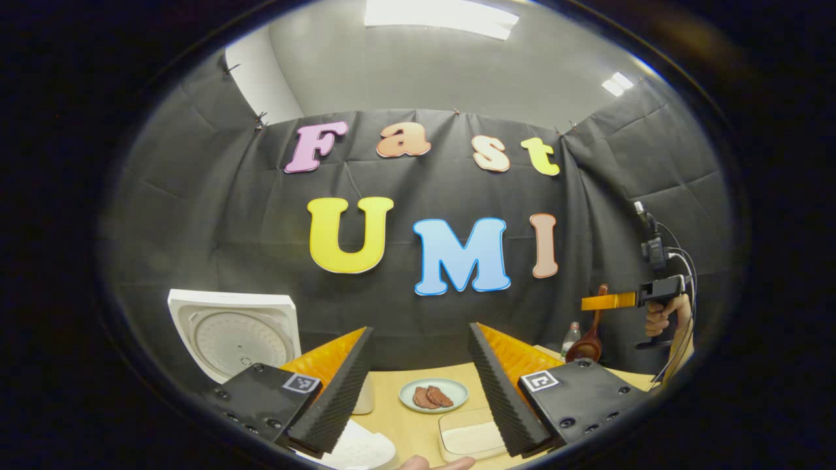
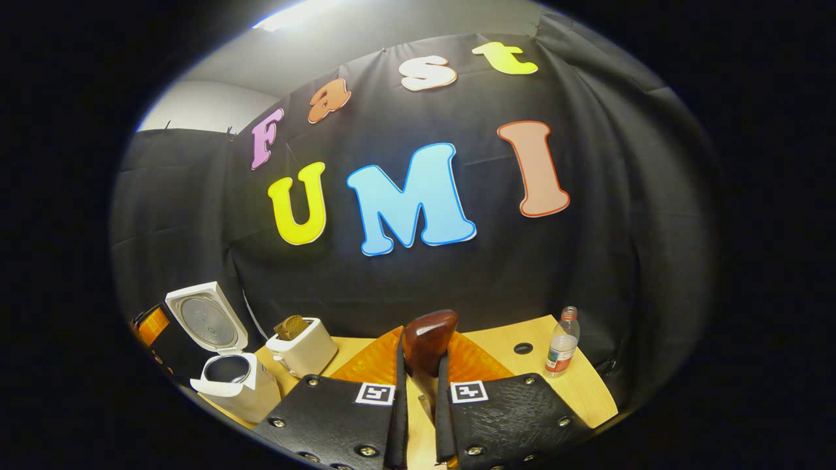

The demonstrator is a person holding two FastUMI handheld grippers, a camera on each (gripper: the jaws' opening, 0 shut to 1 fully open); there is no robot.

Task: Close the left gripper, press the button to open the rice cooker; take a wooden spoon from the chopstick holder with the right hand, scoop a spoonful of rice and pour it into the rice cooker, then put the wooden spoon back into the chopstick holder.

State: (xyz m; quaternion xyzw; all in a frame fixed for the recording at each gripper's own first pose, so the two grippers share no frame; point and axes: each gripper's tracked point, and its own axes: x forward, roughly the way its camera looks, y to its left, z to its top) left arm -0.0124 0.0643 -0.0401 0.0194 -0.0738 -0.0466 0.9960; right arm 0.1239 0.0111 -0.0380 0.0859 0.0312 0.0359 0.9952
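Note:
The white rice cooker [image 2: 228, 382] stands at the table's left with its lid [image 1: 232, 333] raised, and its dark inner pot shows in the right gripper view. My left gripper [image 1: 420, 329] is open and holds nothing, its fingers wide apart above the table. A clear box of white rice [image 1: 471, 436] lies just under its right finger. My right gripper [image 2: 421, 352] is shut on the wooden spoon [image 2: 429, 336], whose dark bowl stands up between the fingers. In the left gripper view a hand holds that gripper [image 1: 604, 301] at far right, the spoon [image 1: 586, 343] hanging bowl down.
A pale plate [image 1: 433, 395] with brown slices sits mid-table. A white toaster [image 2: 302, 349] with bread stands right of the cooker. A small plastic bottle [image 2: 563, 343] stands at the back right near a round hole in the wooden table [image 2: 588, 391]. A fingertip [image 1: 437, 463] shows at the bottom edge.

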